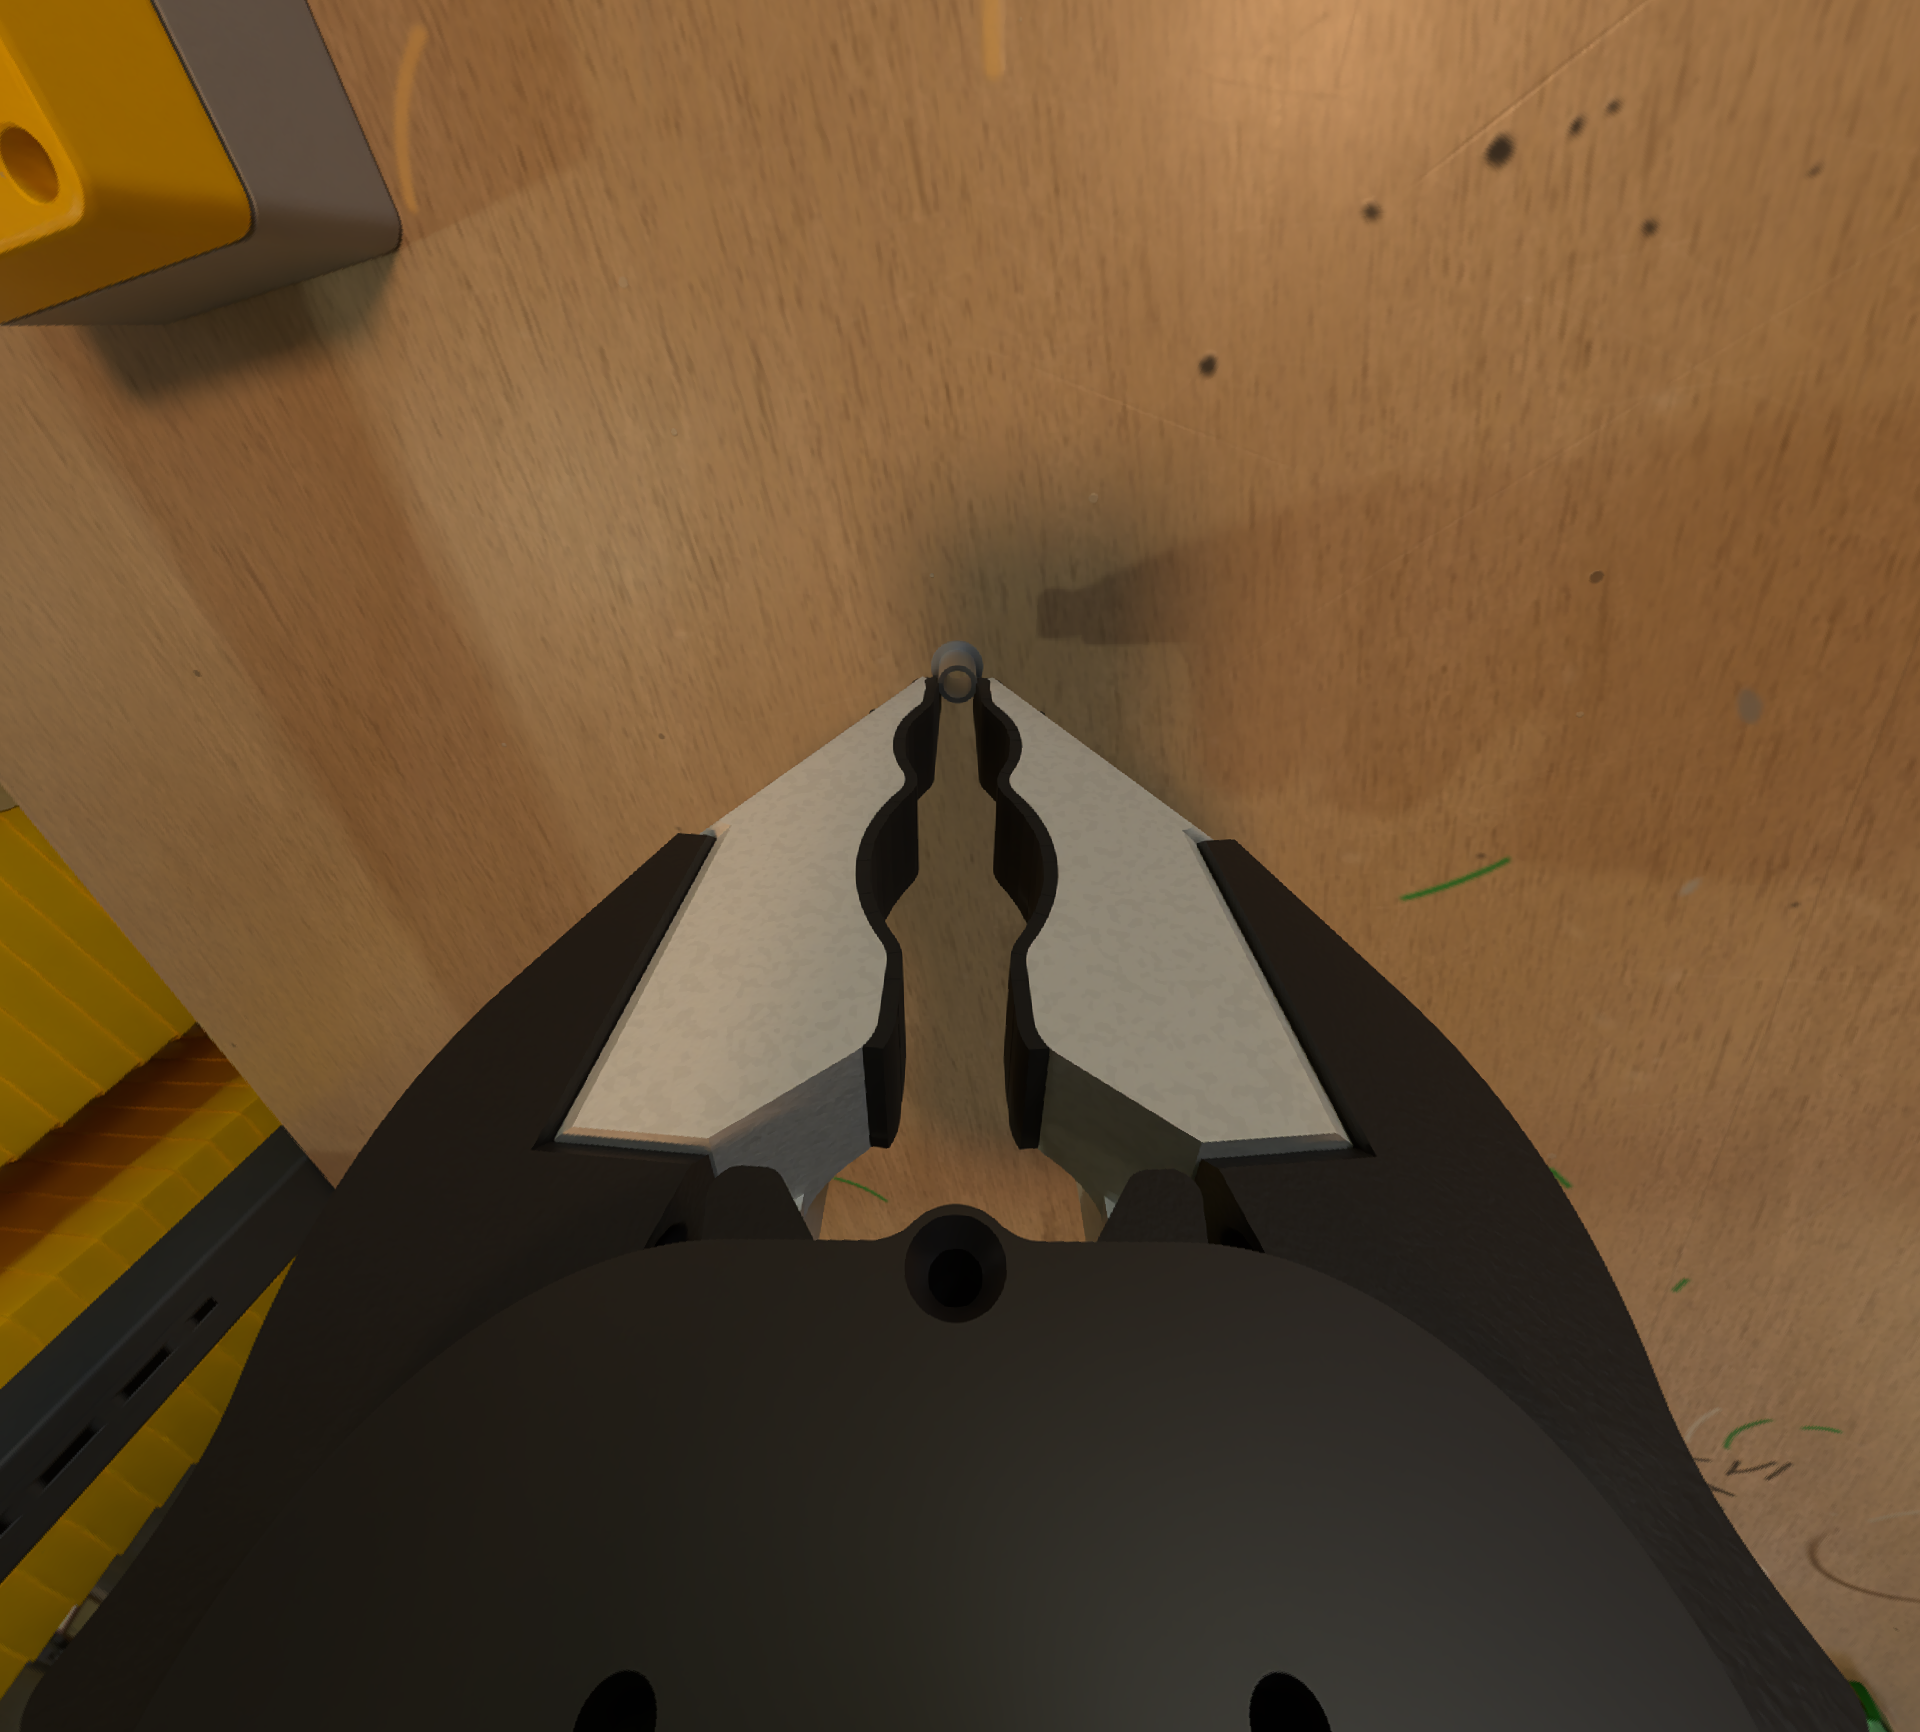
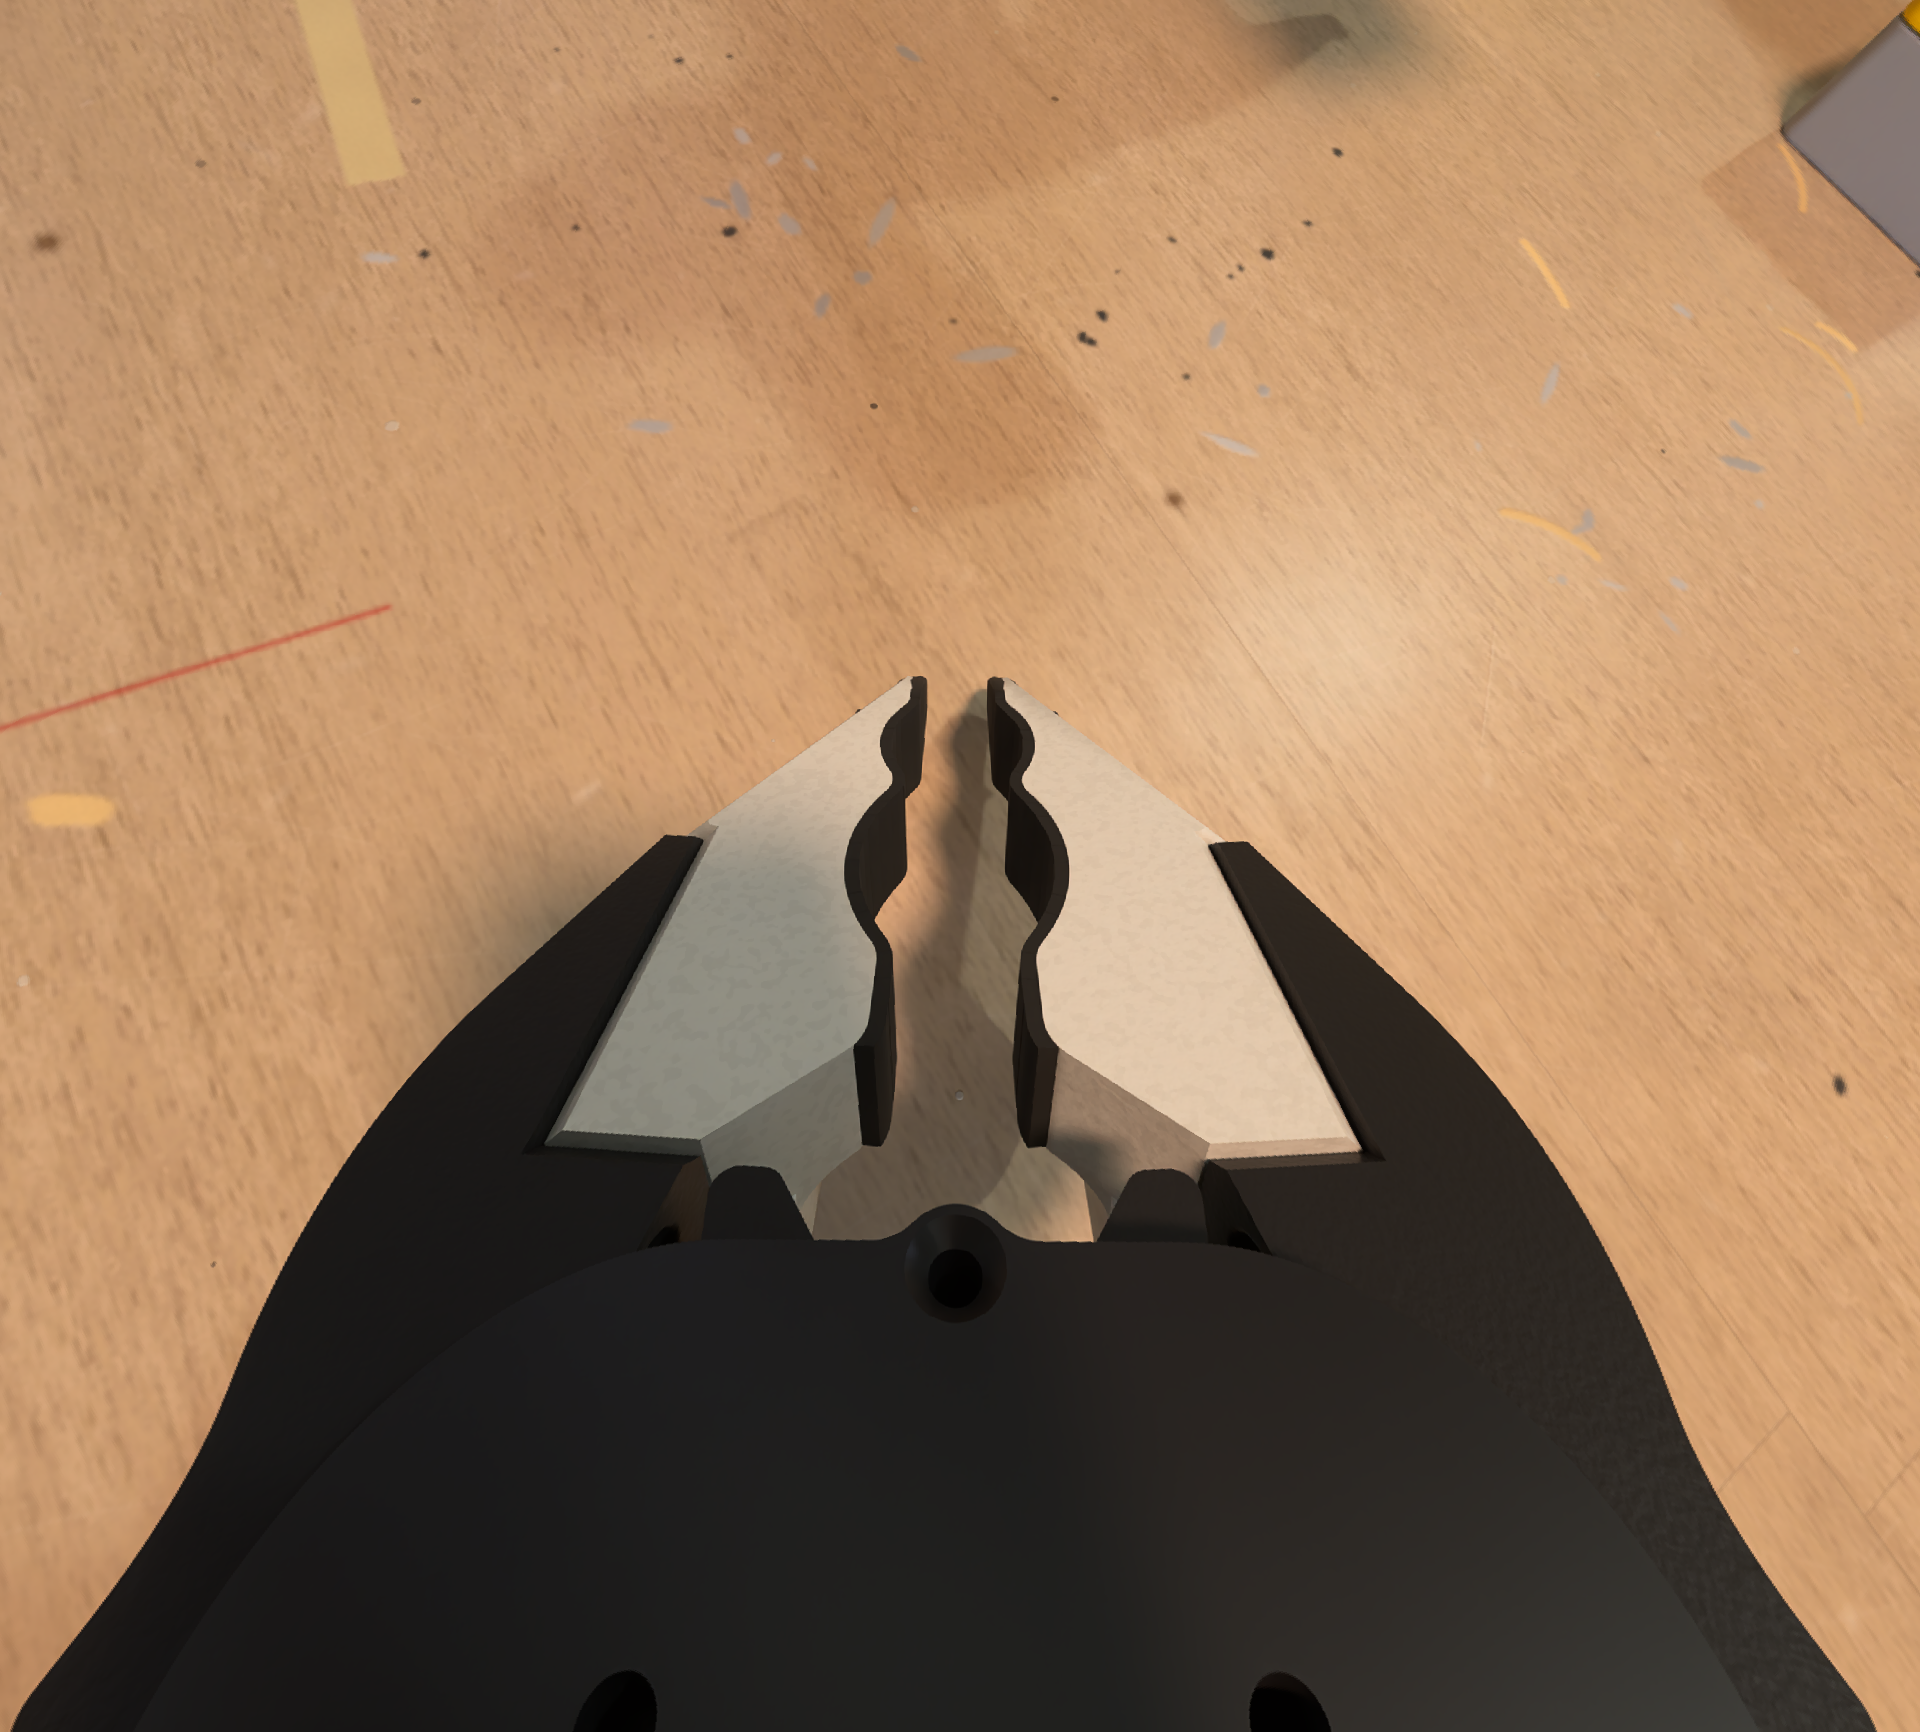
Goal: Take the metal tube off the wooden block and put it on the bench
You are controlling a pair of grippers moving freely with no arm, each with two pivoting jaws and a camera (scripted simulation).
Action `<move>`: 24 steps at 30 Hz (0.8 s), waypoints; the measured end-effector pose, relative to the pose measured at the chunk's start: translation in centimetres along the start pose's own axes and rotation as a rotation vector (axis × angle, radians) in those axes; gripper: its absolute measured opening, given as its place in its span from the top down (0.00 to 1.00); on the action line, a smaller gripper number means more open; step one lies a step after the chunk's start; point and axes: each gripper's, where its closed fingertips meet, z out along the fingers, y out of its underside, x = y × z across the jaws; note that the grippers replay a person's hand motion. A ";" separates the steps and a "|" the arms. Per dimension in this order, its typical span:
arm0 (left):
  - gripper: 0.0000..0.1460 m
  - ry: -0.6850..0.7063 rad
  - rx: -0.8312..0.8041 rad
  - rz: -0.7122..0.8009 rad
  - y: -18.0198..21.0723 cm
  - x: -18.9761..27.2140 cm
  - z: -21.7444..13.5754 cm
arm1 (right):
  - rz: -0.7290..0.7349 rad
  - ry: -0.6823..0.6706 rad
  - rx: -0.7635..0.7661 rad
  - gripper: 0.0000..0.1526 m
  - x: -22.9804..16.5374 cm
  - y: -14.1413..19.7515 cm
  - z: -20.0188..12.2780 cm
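In the left wrist view, the left gripper (image 1: 956, 685) pinches the metal tube (image 1: 957, 676) end-on between its fingertips, held above the bare bench (image 1: 1351, 435); a yellow-topped grey block (image 1: 156, 72) sits at the upper left. In the right wrist view, the right gripper (image 2: 956, 695) holds nothing, its jaws slightly parted over the bench, while the tube hangs upright from the left gripper's tips at the top right.

No readable text, label, brand, number or sign shows in either view.
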 end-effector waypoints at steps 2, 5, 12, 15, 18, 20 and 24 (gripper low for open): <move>0.96 0.000 0.000 -0.001 0.0 0.0 0.0 | 0.006 -0.003 0.000 0.93 0.0 0.0 0.0; 0.96 -0.006 0.002 0.002 0.0 0.0 -0.1 | 0.006 -0.003 0.000 0.92 0.0 0.0 0.0; 0.96 -0.007 0.002 -0.002 0.0 -0.1 0.0 | 0.005 -0.002 0.000 0.92 0.0 0.0 0.0; 0.96 -0.008 0.001 0.001 0.0 -0.1 0.0 | 0.005 -0.002 0.000 0.92 0.0 0.0 0.0; 0.96 -0.007 0.004 -0.003 -0.2 0.0 0.0 | 0.003 0.000 0.000 0.92 0.0 0.0 0.0; 0.96 -0.016 0.030 -0.028 -0.4 0.1 -0.3 | -0.002 0.003 0.000 0.92 0.0 0.0 0.0; 0.96 -0.102 0.175 -0.256 -0.7 0.7 -2.8 | -0.006 0.006 0.001 0.92 0.0 0.0 0.0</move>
